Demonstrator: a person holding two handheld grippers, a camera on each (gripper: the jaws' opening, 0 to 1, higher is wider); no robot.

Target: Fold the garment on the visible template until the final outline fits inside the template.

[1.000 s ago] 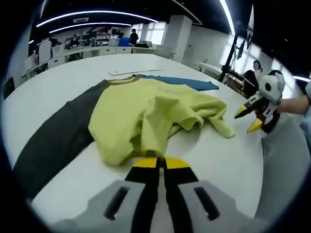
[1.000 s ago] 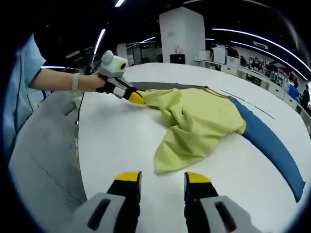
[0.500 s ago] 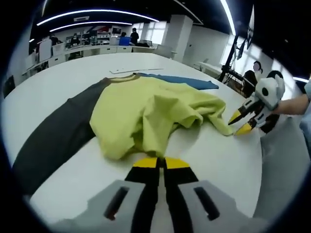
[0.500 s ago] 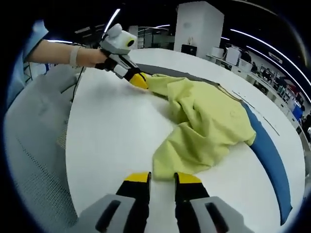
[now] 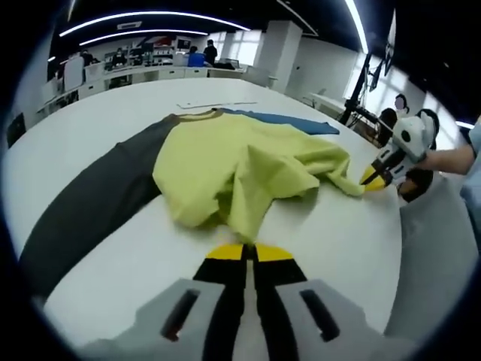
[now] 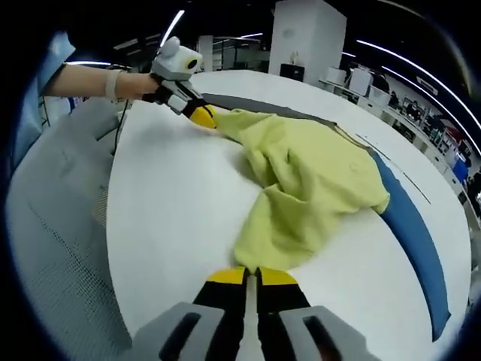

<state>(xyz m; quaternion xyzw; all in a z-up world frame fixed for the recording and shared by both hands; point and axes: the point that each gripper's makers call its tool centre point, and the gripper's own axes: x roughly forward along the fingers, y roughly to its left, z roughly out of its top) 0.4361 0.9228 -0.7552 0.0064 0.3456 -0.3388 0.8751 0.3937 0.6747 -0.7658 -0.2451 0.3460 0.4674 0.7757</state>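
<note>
Nearest in the left gripper view, the left gripper has its yellow-tipped jaws pressed together on the near hem of the crumpled yellow-green fabric garment, at the near edge of the white round table. Likewise in the right gripper view, the right gripper shows its yellow tips closed on the garment's nearest corner. Beyond them the garment lies bunched in loose folds across the middle of the table, partly covering the flat template, whose dark grey half stretches along one side and whose blue half runs along the other. Farther off, each view catches the other gripper at the garment's far corner: the left one held by a person's hand, the right one too. Past the table, office desks and ceiling light strips stand well back.
</note>
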